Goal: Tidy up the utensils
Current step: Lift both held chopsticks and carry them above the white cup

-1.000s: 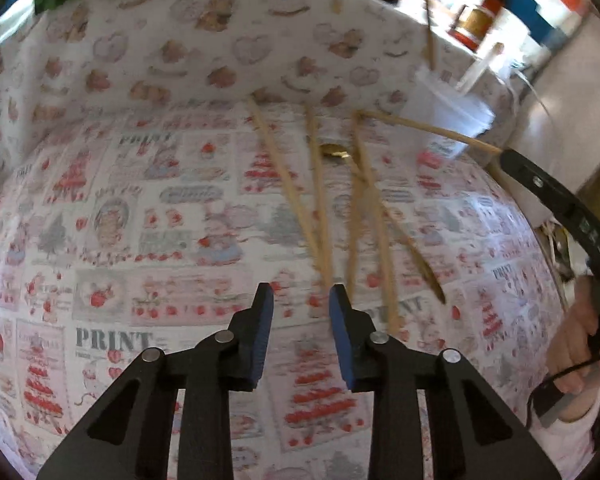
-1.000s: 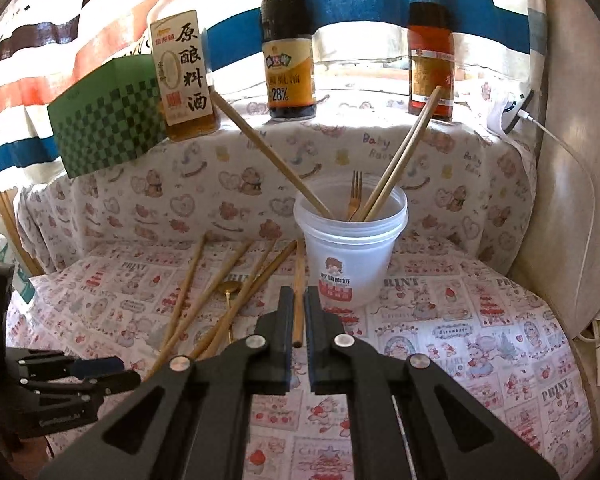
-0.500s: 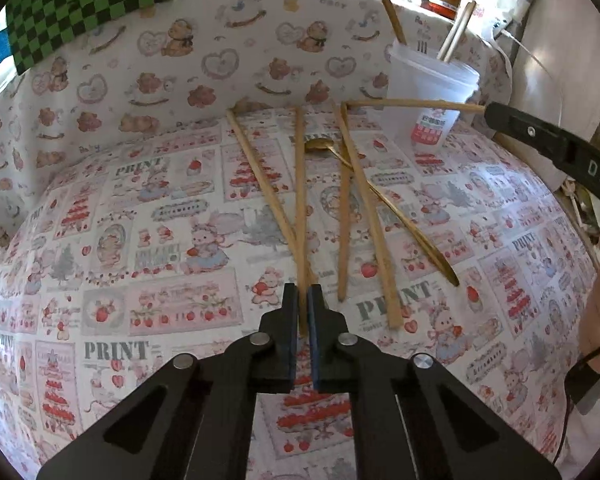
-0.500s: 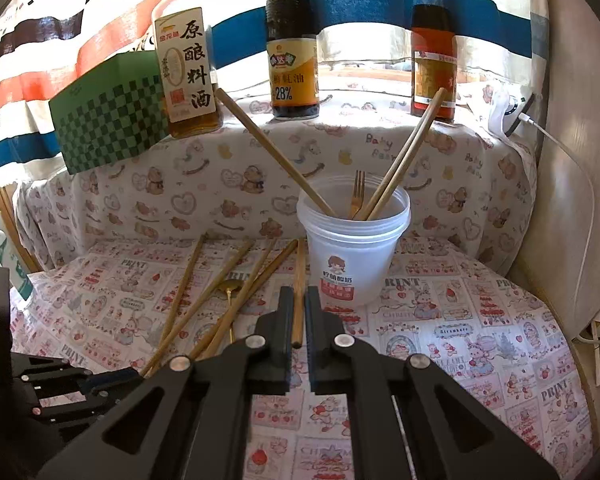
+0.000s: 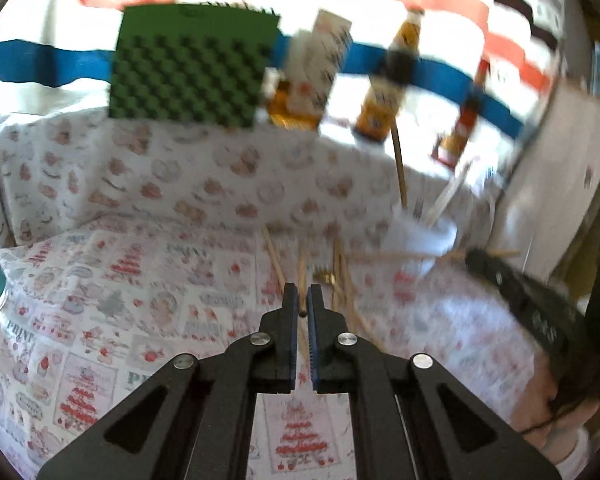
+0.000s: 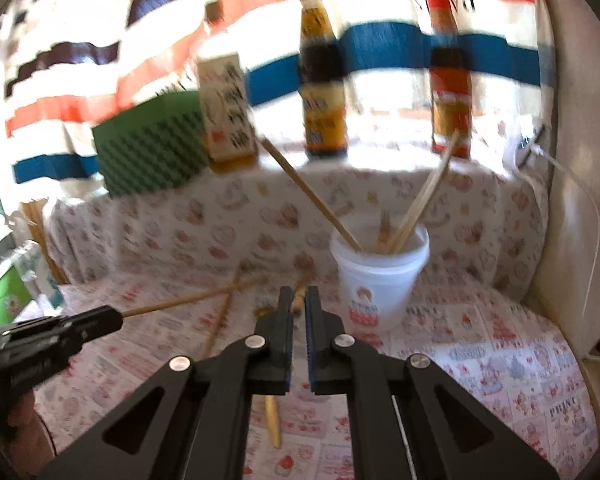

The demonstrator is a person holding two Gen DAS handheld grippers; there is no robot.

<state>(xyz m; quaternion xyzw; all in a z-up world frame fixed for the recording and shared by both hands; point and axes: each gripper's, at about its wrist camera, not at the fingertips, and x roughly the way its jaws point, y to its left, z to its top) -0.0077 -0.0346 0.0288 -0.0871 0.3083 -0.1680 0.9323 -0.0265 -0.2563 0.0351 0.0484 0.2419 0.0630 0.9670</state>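
My left gripper [image 5: 302, 305] is shut on a wooden chopstick [image 5: 301, 276] and holds it lifted off the table; in the right wrist view that chopstick [image 6: 192, 299] sticks out of the left gripper [image 6: 112, 318]. My right gripper [image 6: 296, 306] is shut on another wooden chopstick [image 6: 299, 298], close in front of the white plastic cup [image 6: 378, 280]. The cup holds a fork and several chopsticks. More chopsticks [image 5: 342, 276] and a gold spoon [image 5: 327, 278] lie on the printed cloth. Both views are blurred.
Three sauce bottles [image 6: 323, 92] and a green checkered box [image 6: 148, 148] stand on the ledge behind the cup. A white cable [image 6: 572, 184] runs down the wall at the right. The printed tablecloth [image 5: 140, 320] covers the table.
My left gripper has lifted its chopstick off the table and tilted up. My right gripper has moved up and nearer the cup with its chopstick.
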